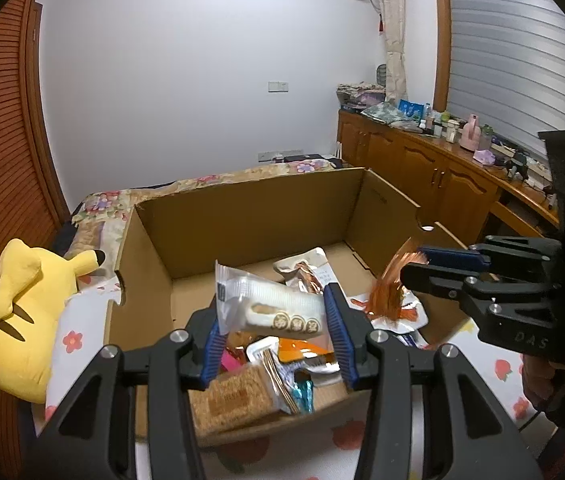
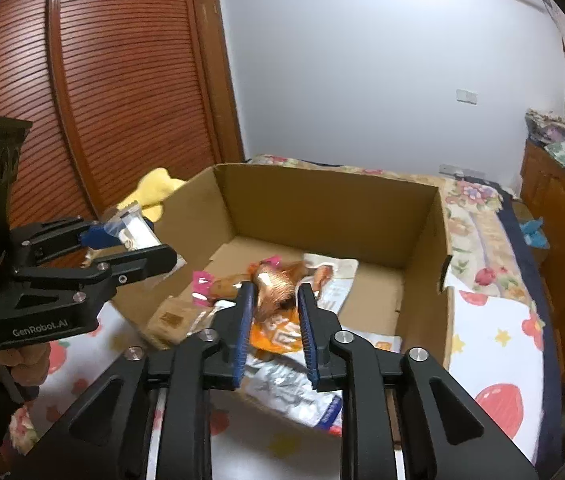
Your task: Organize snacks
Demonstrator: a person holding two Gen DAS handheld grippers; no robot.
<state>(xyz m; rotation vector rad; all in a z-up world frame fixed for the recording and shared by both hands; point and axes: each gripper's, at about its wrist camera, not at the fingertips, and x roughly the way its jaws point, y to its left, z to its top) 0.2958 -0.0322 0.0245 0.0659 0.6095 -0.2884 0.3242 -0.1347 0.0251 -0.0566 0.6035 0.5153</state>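
Observation:
An open cardboard box point(image 1: 242, 232) point(image 2: 322, 216) lies on the bed with several snack packets on its floor. Among them are a brown cracker packet point(image 1: 234, 400) point(image 2: 170, 320), an orange packet point(image 2: 278, 334) and a silver one point(image 2: 286, 392). My left gripper point(image 1: 274, 298) point(image 2: 138, 240) is shut on a white snack packet point(image 1: 282, 312) point(image 2: 134, 228), held above the box's near left corner. My right gripper point(image 2: 276, 288) point(image 1: 416, 262) hovers over the box's right side. A shiny copper wrapper point(image 2: 272, 294) point(image 1: 386, 296) hangs blurred between its slightly parted pads, not clamped.
A yellow plush toy point(image 1: 22, 320) point(image 2: 154, 192) lies left of the box. The fruit-print bedspread point(image 2: 494, 320) surrounds the box. A cluttered wooden cabinet point(image 1: 422, 164) runs along the right wall, and slatted wardrobe doors point(image 2: 102, 100) stand on the left.

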